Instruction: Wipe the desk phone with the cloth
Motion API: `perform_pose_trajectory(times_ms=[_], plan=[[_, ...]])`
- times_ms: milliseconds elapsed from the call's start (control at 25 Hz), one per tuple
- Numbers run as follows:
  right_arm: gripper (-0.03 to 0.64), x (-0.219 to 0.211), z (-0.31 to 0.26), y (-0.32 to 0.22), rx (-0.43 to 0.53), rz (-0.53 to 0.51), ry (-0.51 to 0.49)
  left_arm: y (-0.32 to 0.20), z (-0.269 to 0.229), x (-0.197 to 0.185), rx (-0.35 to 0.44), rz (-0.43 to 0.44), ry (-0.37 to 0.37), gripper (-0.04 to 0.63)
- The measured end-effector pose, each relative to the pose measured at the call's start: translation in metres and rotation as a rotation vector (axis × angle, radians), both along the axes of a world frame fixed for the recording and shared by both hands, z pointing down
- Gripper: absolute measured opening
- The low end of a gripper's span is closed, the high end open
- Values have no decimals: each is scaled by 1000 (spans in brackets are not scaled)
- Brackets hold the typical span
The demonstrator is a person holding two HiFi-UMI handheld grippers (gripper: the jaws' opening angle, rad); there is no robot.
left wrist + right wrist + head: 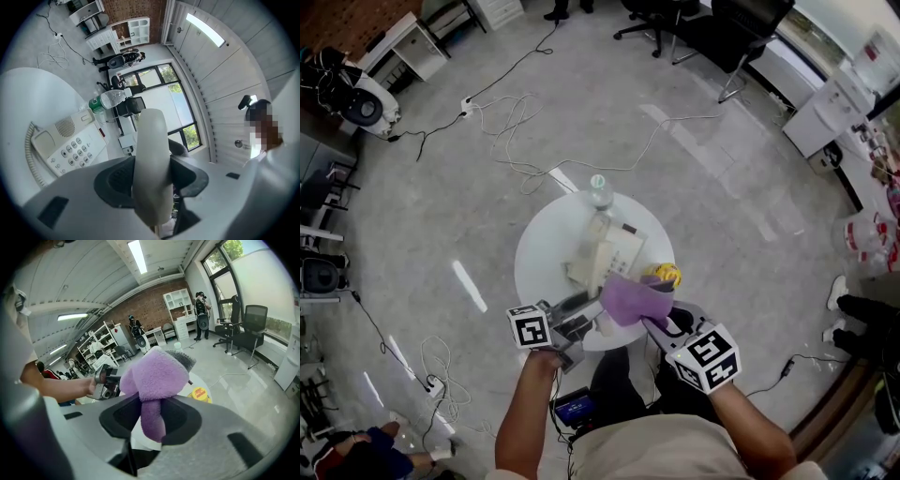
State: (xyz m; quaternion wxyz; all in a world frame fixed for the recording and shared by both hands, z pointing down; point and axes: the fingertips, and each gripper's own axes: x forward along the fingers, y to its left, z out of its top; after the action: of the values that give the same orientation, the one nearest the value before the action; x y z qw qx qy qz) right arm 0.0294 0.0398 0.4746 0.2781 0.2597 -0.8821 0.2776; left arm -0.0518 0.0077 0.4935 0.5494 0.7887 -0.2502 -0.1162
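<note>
Left gripper is clamping its jaws on the cream handset, holding it clear of the desk phone, which is sitting mid-frame on the round white table. Right gripper is pinching the purple cloth tight, just below the phone at the table's lower edge. A water bottle is standing right above the phone.

Phone: cream, keypad up, mid table. Handset: off base, clamped upright. Cloth: purple, bunched, over near edge.
</note>
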Motion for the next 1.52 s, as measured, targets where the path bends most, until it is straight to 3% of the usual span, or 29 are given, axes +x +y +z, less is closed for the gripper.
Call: perform_pose_trajectory(times_ms=[160,320,400,520,680,800,1040,1240,1520], plan=[[112,-5,14,3,-67,10,-23,2,8,2,-25,24,-13,212],[115,-7,48,5,-217,41,-60,5,25,15,-48,90,-26,212],[117,-6,68,6,-295,60,-67,3,48,23,-93,93,-37,212],[115,-5,77,9,-319,65,-61,1,66,37,-149,81,-15,212],[114,-2,74,9,-324,52,-91,-13,52,43,-115,58,28,212],[114,-9,64,19,-331,-22,-129,-22,49,39,-106,44,43,212],[112,-19,52,50,-429,-83,-219,-29,27,30,-69,35,102,212],[112,-19,51,60,-526,-24,-321,-28,10,25,-44,28,201,212],[114,-7,48,5,-503,134,-390,-22,1,36,-15,85,181,212]])
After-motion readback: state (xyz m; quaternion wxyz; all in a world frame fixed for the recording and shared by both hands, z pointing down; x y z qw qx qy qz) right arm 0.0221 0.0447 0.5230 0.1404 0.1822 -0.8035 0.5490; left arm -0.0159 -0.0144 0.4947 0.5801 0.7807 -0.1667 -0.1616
